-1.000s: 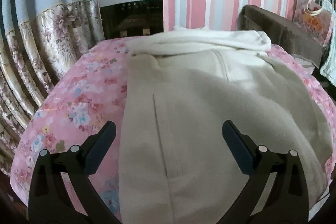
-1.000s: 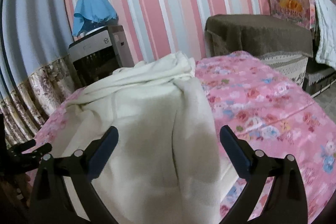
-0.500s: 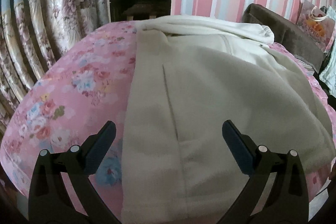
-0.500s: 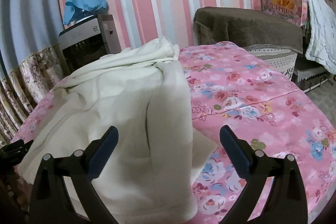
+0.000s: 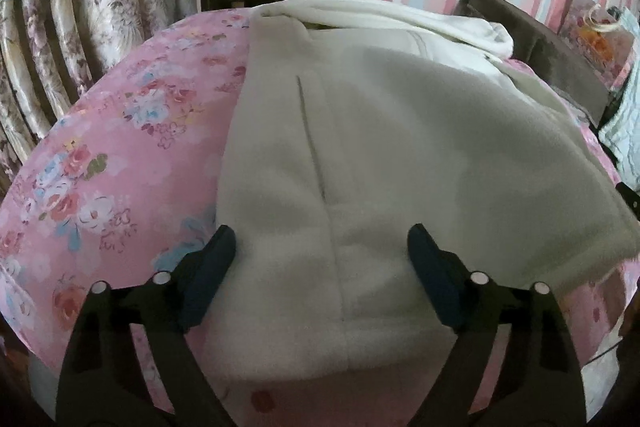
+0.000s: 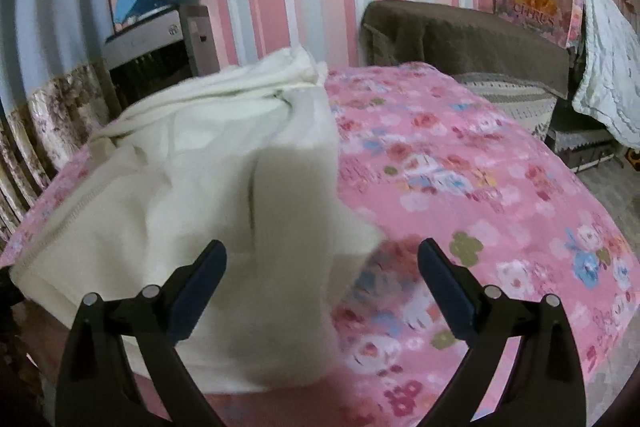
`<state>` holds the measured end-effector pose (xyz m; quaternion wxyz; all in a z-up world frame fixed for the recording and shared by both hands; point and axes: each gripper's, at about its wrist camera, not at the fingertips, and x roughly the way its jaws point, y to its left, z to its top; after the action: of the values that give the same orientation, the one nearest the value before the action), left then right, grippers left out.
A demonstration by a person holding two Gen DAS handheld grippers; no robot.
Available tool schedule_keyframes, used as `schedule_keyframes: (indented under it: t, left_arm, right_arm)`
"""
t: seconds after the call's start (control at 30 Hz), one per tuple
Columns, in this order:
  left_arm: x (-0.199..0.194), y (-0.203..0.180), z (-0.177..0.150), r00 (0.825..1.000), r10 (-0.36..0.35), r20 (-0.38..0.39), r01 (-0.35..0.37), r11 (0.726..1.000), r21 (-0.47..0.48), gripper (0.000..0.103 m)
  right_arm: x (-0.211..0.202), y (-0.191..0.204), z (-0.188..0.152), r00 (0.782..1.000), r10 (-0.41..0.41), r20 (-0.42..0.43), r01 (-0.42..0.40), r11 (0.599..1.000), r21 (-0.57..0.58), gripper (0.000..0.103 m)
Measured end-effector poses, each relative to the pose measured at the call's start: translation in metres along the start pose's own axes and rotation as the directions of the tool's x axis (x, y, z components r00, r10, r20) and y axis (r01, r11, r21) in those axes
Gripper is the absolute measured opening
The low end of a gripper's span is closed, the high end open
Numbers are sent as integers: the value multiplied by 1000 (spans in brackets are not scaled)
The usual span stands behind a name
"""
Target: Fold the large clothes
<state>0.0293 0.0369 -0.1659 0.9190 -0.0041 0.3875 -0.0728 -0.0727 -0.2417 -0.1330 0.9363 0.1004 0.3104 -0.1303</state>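
Cream fleece between the closing jaws of the left gripper (image 5: 320, 255), pads not yet pressing: near hem of the garment (image 5: 400, 155), left part. Right gripper (image 6: 322, 269) apart, nothing held, over the garment's near right corner (image 6: 352, 243). Garment spread flat on the pink floral bedspread (image 6: 460, 179), collar end toward the striped wall. Step in hand, as judged: grasp of the near hem. Next move: clamp both corners, then lift and carry toward the far end.
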Motion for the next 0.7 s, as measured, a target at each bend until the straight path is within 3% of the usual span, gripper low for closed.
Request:
schedule_keyframes:
  t: [0.17,0.23,0.27,0.33,0.37,0.4,0.47,0.57,0.7]
  left_arm:
    - [-3,-8,-3,1000,-20,-6,20,999,41,67]
    - [1,-9,0,1000,-27,-11,28,999,44,45]
    - [3,-8,3,999,-35,-15,35,999,37,42]
    - [4,-4,9,998,-55,-19,56,998,21,26]
    - [4,-1,11,997,-76,-20,76,997,12,24]
    - [3,2,13,995,-98,-20,98,995,3,22]
    - [1,9,17,992,-122,-21,122,993,-1,19]
    - [-10,19,23,996,-83,21,83,997,7,17]
    - [-26,57,42,996,-44,83,49,997,-57,16]
  right_arm:
    - [-1,-9,-8,999,14,-51,-14,1000,9,91]
    - [1,-10,-9,997,34,-69,-33,999,16,86]
    - [2,-9,-9,996,46,-78,-45,999,16,80]
    - [8,-5,-11,991,74,-111,-73,997,8,67]
    - [11,-2,-11,989,85,-123,-85,996,5,56]
    - [16,2,-11,984,110,-142,-111,994,-1,32]
    - [22,9,-8,974,156,-163,-159,987,-2,12]
    - [13,12,8,973,205,-107,-204,979,17,9]
    - [-17,19,49,982,189,23,-188,981,-35,8]
